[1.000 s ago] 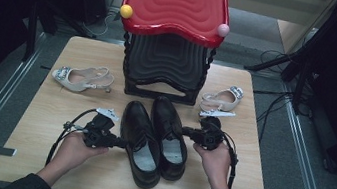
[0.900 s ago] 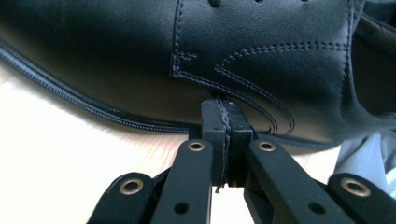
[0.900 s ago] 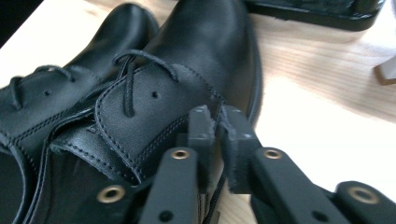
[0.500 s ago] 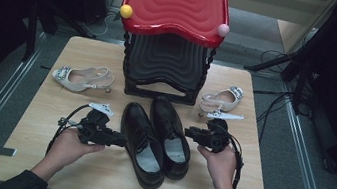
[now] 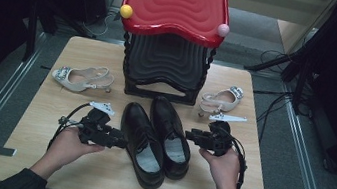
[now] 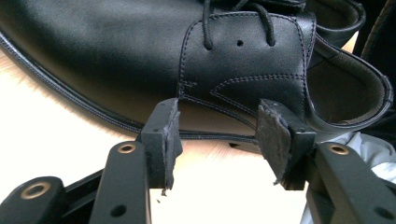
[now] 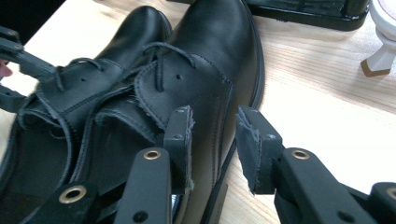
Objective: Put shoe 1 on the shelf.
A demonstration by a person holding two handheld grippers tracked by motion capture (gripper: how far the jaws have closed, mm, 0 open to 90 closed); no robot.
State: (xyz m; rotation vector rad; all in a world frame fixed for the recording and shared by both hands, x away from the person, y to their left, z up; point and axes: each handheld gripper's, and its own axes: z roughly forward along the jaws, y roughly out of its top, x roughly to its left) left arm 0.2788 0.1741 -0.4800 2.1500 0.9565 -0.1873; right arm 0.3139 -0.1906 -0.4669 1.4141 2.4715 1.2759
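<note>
Both tools have just been opening, and my hands have drawn a little toward the near edge: the left tool (image 5: 116, 142) and right tool (image 5: 190, 136) now stand released beside the pair of black shoes (image 5: 157, 141), nothing between the jaws. I judge the shoes are placed, mid-tabletop (image 5: 21, 151), near the shoe rack (image 5: 165, 69). Next I should retreat outward; free room lies left and right, and the beige heels (image 5: 83, 77) stay far.

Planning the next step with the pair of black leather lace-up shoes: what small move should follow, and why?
Probably draw both grippers back: the left gripper and right gripper have just been opening, jaws empty, beside the pair of black leather lace-up shoes lying together on the wooden table.
</note>
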